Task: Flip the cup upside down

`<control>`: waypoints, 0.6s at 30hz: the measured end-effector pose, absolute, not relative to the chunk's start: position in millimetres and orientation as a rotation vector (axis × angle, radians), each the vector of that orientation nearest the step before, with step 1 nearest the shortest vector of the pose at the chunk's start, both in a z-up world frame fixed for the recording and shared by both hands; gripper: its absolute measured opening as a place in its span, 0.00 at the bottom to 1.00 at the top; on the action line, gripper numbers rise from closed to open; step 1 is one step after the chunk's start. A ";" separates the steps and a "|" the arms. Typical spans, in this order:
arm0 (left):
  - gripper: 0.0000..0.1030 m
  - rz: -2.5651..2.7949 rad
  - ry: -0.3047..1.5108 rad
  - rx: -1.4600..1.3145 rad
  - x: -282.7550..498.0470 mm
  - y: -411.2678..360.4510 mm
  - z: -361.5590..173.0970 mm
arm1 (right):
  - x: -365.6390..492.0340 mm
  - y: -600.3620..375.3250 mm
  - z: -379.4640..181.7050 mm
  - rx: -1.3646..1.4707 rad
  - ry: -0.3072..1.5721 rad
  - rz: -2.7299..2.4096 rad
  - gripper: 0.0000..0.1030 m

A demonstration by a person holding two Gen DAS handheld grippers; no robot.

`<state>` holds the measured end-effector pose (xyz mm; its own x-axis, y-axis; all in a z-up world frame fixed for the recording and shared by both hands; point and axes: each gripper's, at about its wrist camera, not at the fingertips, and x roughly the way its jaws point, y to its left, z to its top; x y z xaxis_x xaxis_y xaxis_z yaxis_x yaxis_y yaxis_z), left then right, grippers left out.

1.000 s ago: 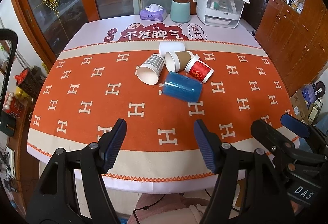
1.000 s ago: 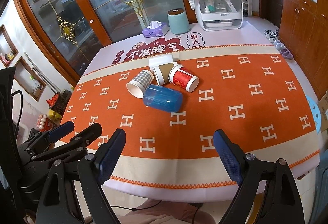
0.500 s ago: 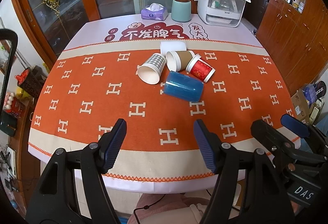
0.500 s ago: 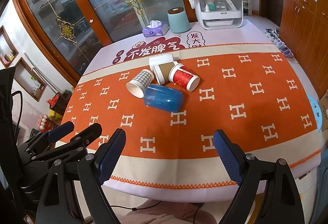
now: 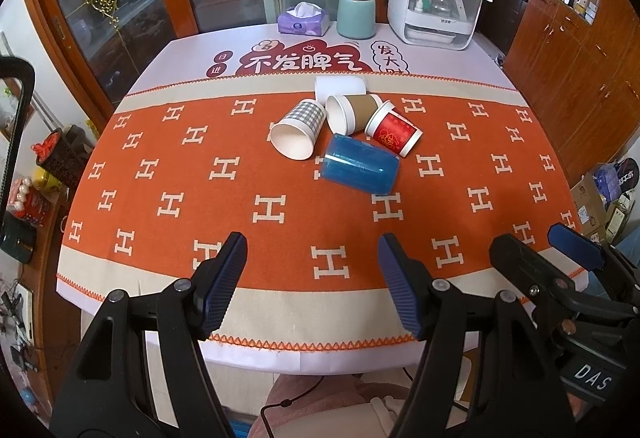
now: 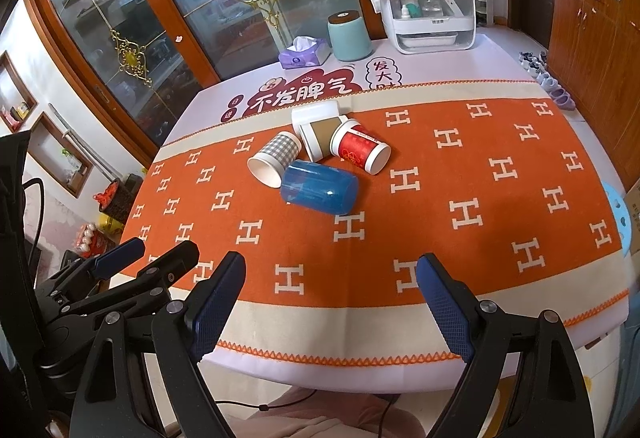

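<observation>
Cups, five of them, lie tipped over in a bunch near the middle of the orange cloth (image 5: 168,173), well apart from both my claws. Going L to R: the check cup (image 5: 298,129) has its open mouth facing me, then the brown cup (image 5: 352,111) w/ a white cup (image 5: 340,87) just behind it, then the red cup (image 5: 394,127), and the blue cup (image 5: 360,169) lies in front, closest to me. They look like they touch each other, but I can't tell for sure at every spot. My left gripper (image 5: 312,278) hangs over the near edge of the table, fingers wide apart, nothing in it. My right gripper (image 6: 330,294) is the same: wide open, empty, low by the near edge. No cup is flipped yet, so I think I'm at the very start. What could go wrong: cups on their sides roll, so if I bump the blue one it may roll off and push the rest. They sit so close that a finger going in for one may knock its neighbor. Paper cups are soft too, so a hard squeeze could crush one. The blue one looks smooth and may slip. Hard to see: the white cup is mostly hid behind the brown one, and I can't tell which end of the blue cup is open. The task doesn't say which cup, so I can't be sure which is meant. Far back sit a tissue box (image 5: 304,19), a green jar (image 5: 356,15) and a white box w/ a cloth on top (image 5: 434,13), out of my way.
</observation>
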<state>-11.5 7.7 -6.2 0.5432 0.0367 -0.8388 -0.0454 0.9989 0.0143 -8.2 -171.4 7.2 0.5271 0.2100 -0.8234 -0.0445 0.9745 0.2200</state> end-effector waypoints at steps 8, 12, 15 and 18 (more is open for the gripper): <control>0.63 0.053 1.027 0.000 -3.4 1.9 -9.9 | -1.4 -174.7 -7.0 0.202 1.035 0.159 0.86; 0.63 0.051 1.036 0.011 4.8 2.3 -11.3 | 11.5 -176.9 -8.6 0.213 1.048 0.160 0.86; 0.63 0.042 1.038 0.025 14.9 2.9 -11.0 | 18.7 -175.5 -10.8 0.220 1.050 0.157 0.86; 0.63 0.028 1.046 0.045 27.8 2.7 -11.2 | 29.9 -175.5 -13.1 0.231 1.060 0.148 0.86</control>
